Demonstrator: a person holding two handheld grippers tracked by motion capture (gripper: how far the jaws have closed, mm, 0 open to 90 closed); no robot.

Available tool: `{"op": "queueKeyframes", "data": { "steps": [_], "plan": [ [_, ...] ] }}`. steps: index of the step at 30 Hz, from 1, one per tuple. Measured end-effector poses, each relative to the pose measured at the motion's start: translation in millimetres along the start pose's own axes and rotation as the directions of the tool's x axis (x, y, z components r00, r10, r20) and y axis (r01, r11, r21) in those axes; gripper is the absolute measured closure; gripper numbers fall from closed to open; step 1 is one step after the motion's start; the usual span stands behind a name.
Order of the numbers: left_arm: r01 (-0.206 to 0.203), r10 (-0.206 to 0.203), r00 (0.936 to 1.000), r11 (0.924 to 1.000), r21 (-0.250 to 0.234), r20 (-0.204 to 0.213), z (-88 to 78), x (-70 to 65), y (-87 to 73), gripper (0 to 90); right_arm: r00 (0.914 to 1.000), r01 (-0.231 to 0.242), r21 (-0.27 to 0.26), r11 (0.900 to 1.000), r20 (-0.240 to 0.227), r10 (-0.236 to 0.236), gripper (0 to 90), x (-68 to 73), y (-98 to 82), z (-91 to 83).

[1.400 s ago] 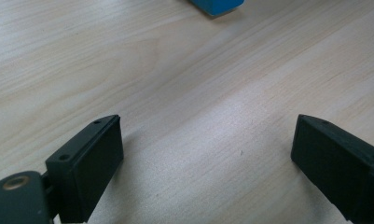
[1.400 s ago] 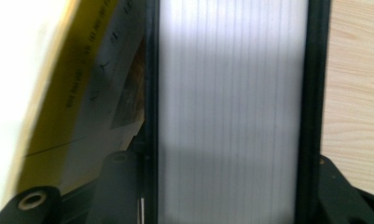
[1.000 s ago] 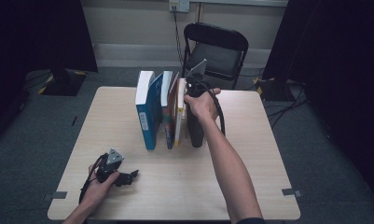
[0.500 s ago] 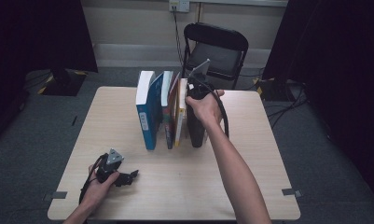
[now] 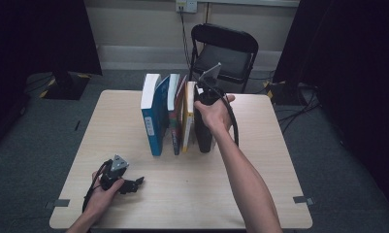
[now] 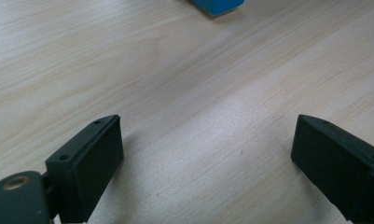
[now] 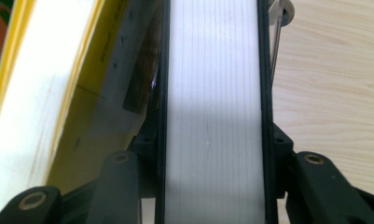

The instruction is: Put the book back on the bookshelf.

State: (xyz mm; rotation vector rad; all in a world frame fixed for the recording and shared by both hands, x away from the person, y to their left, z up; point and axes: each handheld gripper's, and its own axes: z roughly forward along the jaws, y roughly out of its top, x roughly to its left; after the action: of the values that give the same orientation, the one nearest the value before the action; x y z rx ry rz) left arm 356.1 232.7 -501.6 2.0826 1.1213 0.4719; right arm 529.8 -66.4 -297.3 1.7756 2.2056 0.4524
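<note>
Black-covered book (image 5: 202, 127) stood upright on the pale wooden desk (image 5: 260, 160) as the rightmost volume of a short row, touching the yellow book (image 5: 188, 121) beside it, with a red-spined book (image 5: 175, 116) and a blue book (image 5: 153, 119) farther along the row. Right tongs (image 5: 202, 94) came down over the black-covered book's top edge, one jaw on each cover and the white page block (image 7: 212, 93) between them, clenched on it. Left tongs (image 5: 134, 183) lay near the desk's front edge, well apart from the black-covered book, jaws spread wide and grasping nothing.
</note>
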Motion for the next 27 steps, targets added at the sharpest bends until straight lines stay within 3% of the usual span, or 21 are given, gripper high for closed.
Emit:
{"op": "queueKeyframes", "data": {
  "steps": [5,13,17,22,27],
  "plan": [
    [0.001,-0.001,1.0000,1.0000,0.000,0.001,0.0,0.0,0.0,8.8,0.9998,-0.017,-0.014,1.000,0.006,0.017,53.6,-0.3,2.7,-2.5],
    [0.000,0.000,1.0000,1.0000,0.000,0.001,0.0,0.1,0.0,8.8,0.9989,-0.042,-0.094,0.995,0.014,0.044,53.7,0.4,2.5,-5.4],
    [0.000,0.000,1.0000,1.0000,0.003,0.001,-0.2,0.1,0.1,8.8,0.9983,-0.053,-0.153,0.987,0.014,0.056,53.7,2.0,-2.1,-4.7],
    [0.000,0.000,1.0000,1.0000,0.003,0.001,-0.2,0.1,0.1,8.8,0.9967,-0.076,-0.234,0.969,0.008,0.080,53.6,2.1,-11.0,-3.3],
    [0.000,0.000,1.0000,1.0000,0.000,0.000,0.0,0.0,0.1,8.8,0.9986,-0.052,-0.234,0.971,-0.008,0.052,51.4,2.8,-18.6,-3.4]
  ]
}}
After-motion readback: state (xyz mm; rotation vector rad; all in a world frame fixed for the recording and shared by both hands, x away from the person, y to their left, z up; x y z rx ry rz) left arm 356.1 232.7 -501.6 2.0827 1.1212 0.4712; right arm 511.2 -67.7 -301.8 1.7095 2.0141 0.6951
